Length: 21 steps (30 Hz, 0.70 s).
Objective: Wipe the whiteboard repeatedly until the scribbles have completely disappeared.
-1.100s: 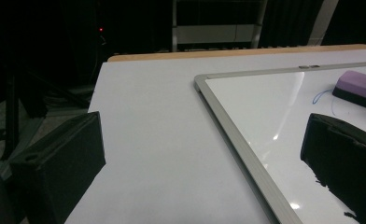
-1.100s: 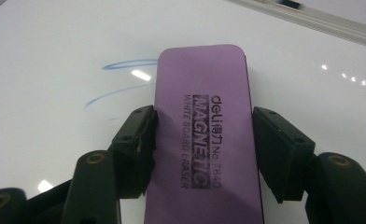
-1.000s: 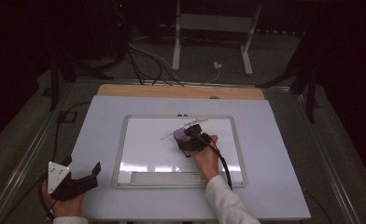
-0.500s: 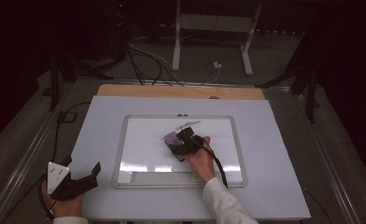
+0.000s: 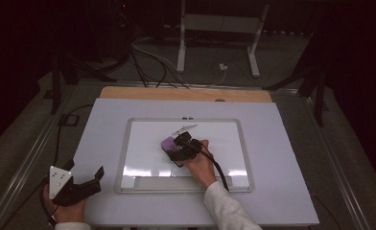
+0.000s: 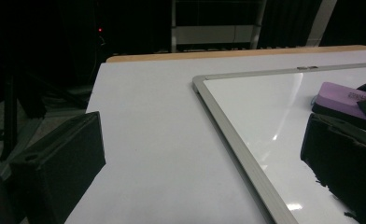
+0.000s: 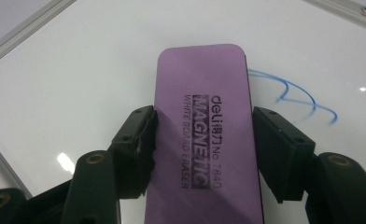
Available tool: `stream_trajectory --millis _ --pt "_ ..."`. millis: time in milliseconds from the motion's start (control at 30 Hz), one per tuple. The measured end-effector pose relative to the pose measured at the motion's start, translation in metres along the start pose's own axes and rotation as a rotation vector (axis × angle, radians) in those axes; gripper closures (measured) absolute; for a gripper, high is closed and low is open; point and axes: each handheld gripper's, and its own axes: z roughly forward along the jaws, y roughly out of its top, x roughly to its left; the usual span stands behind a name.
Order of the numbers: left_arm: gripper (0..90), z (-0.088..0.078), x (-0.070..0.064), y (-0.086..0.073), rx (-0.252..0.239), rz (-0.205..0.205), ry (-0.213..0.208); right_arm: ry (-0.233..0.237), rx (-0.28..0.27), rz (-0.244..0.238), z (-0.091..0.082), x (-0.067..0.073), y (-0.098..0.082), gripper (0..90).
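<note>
On the whiteboard (image 5: 143,143), near its middle, my right gripper (image 5: 179,149) clamps a purple eraser (image 7: 204,135) by its long sides, flat on the surface just beside a blue scribble (image 7: 295,93). My left gripper (image 5: 88,182) rests at the near left corner of the table (image 5: 282,143), off the board, jaws spread apart around nothing.
</note>
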Motion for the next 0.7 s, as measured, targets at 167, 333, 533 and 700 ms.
stream_trajectory --millis 167,333,533,700 --pt "0.5 -0.001 0.001 0.000 -0.002 -0.004 -0.001 -0.054 -0.008 0.095 0.000 -0.026 0.002 41.9" --pt "0.6 0.000 0.000 0.000 -0.001 -0.004 -0.001 -0.166 -0.007 0.205 -0.005 -0.059 0.002 41.9" --pt "0.5 0.000 0.001 0.000 0.003 -0.002 0.000 -0.210 -0.013 0.246 -0.005 -0.067 0.003 41.9" --pt "0.6 0.001 -0.001 0.000 0.003 0.002 -0.001 -0.135 -0.011 0.170 0.001 -0.043 0.007 41.9"
